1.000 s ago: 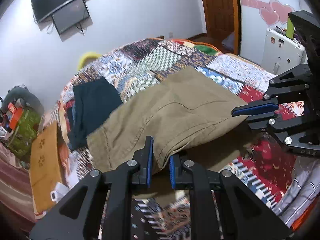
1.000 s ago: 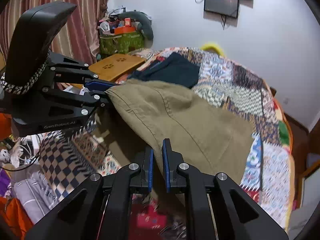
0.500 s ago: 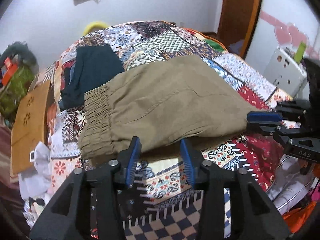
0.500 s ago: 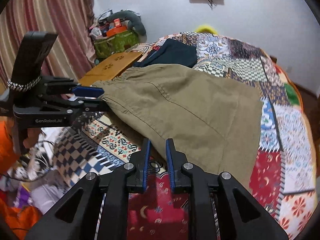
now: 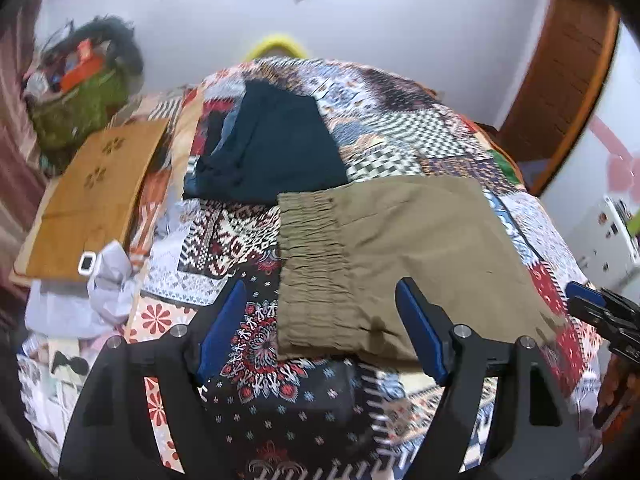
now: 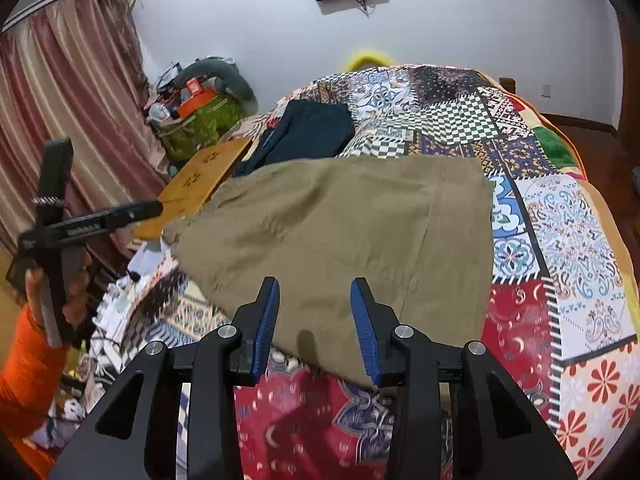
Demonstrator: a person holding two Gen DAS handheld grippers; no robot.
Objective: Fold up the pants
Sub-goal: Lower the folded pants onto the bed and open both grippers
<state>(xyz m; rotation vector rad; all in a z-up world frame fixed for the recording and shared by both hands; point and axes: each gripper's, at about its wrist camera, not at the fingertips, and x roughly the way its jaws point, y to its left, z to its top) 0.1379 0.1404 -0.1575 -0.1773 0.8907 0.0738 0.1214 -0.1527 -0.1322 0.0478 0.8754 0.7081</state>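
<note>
The left gripper [image 5: 320, 328] has just been opening and its blue-padded jaws stand wide, nothing pinched; the near corner of the pants [image 5: 392, 260] lies flat between and just beyond them, its gathered elastic waistband toward the left finger; the right gripper [image 6: 316, 324] has also just been opening, jaws parted with a clear gap, and the pants [image 6: 352, 240] hem edge lies just ahead of them, untouched; the pants are olive woven cloth, folded into a rough rectangle on a patchwork quilt [image 6: 560, 220] of checks, florals and paisley; beyond the pants, touching the far edge, lies a dark navy garment [image 5: 276, 152]; off to the left jaw's side sit a wooden board [image 5: 96, 196] with cut-out paw shapes and crumpled white paper [image 5: 112, 280]; writing on the left gripper's arm, seen from the right wrist, is too blurred to read; a person's hand [image 6: 56, 288], orange sleeve below, holds its handle.
</note>
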